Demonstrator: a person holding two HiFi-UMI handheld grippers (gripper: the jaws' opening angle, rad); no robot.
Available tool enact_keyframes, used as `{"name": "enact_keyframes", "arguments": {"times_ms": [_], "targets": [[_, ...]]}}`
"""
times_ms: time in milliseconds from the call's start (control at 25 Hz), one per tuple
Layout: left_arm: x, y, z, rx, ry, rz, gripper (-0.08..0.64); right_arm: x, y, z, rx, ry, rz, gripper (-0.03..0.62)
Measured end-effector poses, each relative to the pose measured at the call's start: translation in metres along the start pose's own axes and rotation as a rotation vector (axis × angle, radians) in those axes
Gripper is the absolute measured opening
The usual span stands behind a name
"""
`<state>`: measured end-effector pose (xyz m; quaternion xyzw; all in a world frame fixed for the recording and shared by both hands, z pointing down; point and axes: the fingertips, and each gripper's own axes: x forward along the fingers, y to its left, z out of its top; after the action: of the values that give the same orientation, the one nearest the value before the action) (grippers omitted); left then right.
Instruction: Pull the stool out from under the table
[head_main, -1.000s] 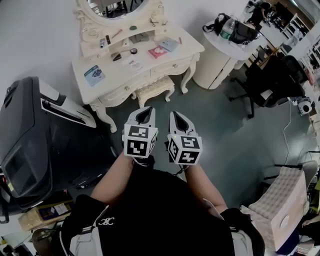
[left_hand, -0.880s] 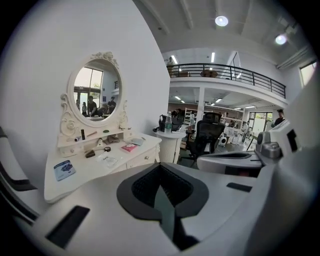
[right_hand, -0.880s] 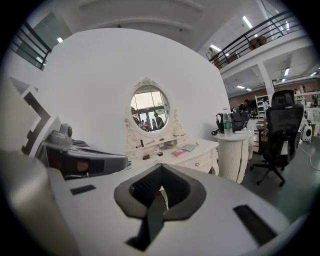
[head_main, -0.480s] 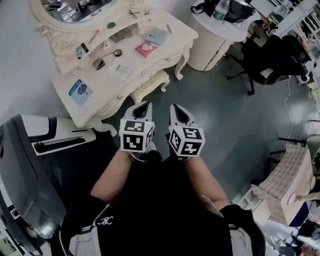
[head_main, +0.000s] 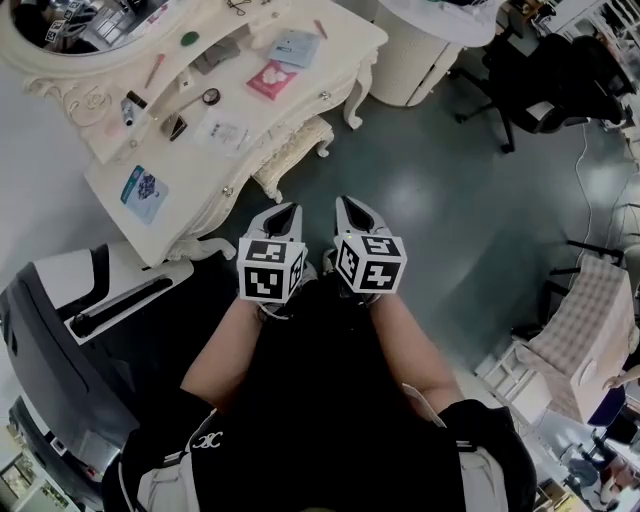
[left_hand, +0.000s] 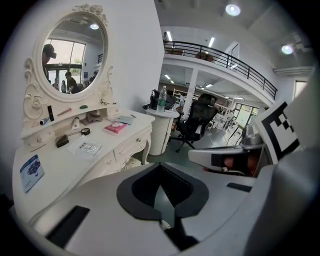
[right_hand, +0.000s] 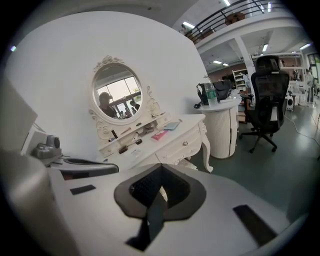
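The cream stool (head_main: 293, 153) with its carved edge sits tucked under the ornate cream dressing table (head_main: 196, 168), only its near side showing. Its edge also peeks out below the drawers in the left gripper view (left_hand: 131, 162) and the right gripper view (right_hand: 189, 164). My left gripper (head_main: 286, 210) and right gripper (head_main: 348, 204) are held side by side over the green floor, a short way in front of the stool and touching nothing. Both are shut and empty, as the closed left gripper (left_hand: 160, 168) and right gripper (right_hand: 160, 171) show.
A round white side table (head_main: 424, 42) stands right of the dressing table, with a black office chair (head_main: 541, 82) beyond it. A large black and grey machine (head_main: 84, 336) stands close on my left. A pale rack (head_main: 572, 340) is at the right. Small items lie on the tabletop.
The dressing table and stool have slid up and left in the head view and look nearer. Both grippers stay shut, side by side in front of me.
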<state>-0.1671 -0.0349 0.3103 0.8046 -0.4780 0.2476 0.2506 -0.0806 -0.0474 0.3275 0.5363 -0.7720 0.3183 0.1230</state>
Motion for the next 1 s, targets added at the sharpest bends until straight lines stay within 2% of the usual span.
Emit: {"name": "enact_keyframes", "arguments": {"times_ms": [200, 400, 480, 840, 1000], "targets": [[0.045, 0.013, -0.012, -0.024, 0.072, 0.017, 0.0, 0.039, -0.025, -0.018, 0.1, 0.034, 0.021, 0.008], [0.094, 0.03, -0.044, 0.034, 0.145, 0.068, 0.0, 0.102, -0.042, -0.039, 0.175, 0.054, 0.08, 0.008], [0.114, 0.042, -0.056, 0.036, 0.175, 0.088, 0.0, 0.129, -0.052, -0.05, 0.21, 0.069, 0.095, 0.008], [0.204, 0.114, -0.121, -0.006, 0.282, 0.155, 0.0, 0.257, -0.096, -0.149, 0.402, 0.183, 0.114, 0.008], [0.24, 0.141, -0.152, -0.007, 0.342, 0.17, 0.0, 0.302, -0.101, -0.189, 0.382, 0.206, 0.132, 0.008]]}}
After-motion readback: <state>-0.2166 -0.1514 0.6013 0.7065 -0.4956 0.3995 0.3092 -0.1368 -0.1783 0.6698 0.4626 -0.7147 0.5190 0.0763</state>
